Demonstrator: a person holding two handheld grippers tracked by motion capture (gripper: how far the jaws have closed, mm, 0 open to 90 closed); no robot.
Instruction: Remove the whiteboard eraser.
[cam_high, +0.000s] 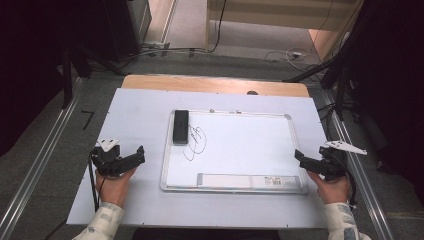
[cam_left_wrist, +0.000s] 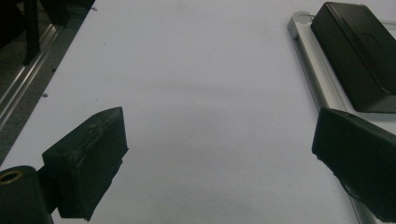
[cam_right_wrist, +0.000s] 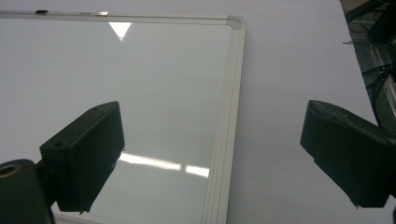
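Observation:
A framed whiteboard (cam_high: 235, 150) lies on the pale table cover, with a black scribble (cam_high: 196, 142) near its left side. A black eraser block (cam_high: 180, 126) rests on the board's top left corner, seen again as the eraser (cam_left_wrist: 357, 51) in the left gripper view. My left gripper (cam_high: 141, 155) hovers left of the board, its jaws wide apart over bare cover with nothing between them; the left gripper (cam_left_wrist: 219, 154) straddles plain table. My right gripper (cam_high: 299, 156) sits at the board's right edge, open, and the right gripper (cam_right_wrist: 212, 149) straddles the whiteboard frame (cam_right_wrist: 229, 116).
A white strip with a label (cam_high: 245, 181) lies along the board's lower edge. The wooden table edge (cam_high: 215, 84) shows beyond the cover. Metal rails (cam_high: 40, 165) run along both sides on the floor, with cables and dark stands at the back.

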